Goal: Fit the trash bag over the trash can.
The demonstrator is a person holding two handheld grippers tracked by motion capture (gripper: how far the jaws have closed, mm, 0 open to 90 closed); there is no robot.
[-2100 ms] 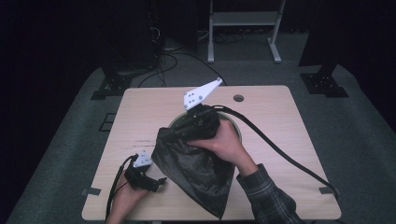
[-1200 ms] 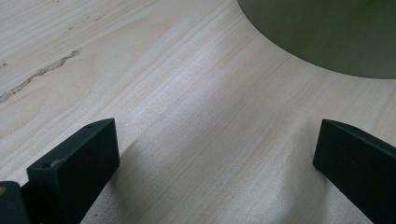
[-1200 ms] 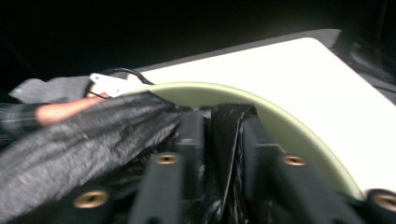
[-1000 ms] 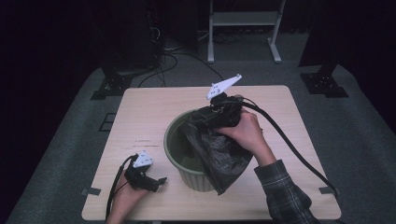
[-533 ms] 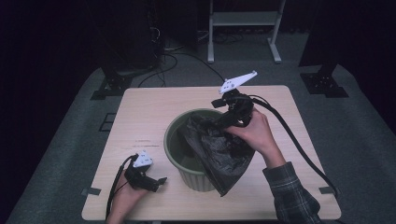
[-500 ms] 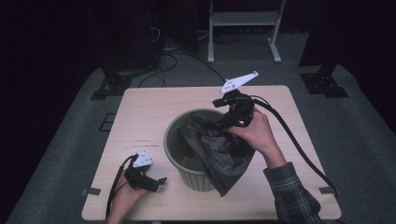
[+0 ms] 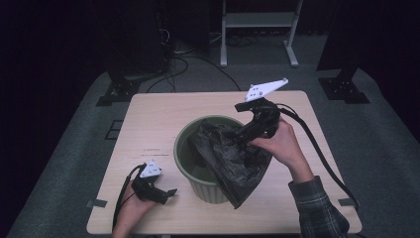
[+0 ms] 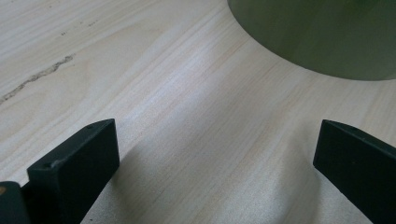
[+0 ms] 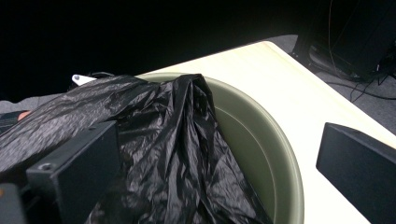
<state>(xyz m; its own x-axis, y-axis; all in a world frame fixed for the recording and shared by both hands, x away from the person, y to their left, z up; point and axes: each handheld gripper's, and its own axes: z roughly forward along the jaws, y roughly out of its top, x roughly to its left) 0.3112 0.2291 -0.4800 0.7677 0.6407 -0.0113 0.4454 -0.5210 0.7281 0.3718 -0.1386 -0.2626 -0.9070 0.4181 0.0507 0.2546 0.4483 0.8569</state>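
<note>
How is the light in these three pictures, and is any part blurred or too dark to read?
High view: table lit, surroundings nearly black. Left gripper view: sharp wood grain, jaws cast soft shadows, green bin blurred. Right gripper view: black bag shows glossy highlights, tabletop overexposed, background black.

We find no legible text, label, brand, number or sign. Faint dark marks on the table (image 7: 148,148) are too small for us to read.
</note>
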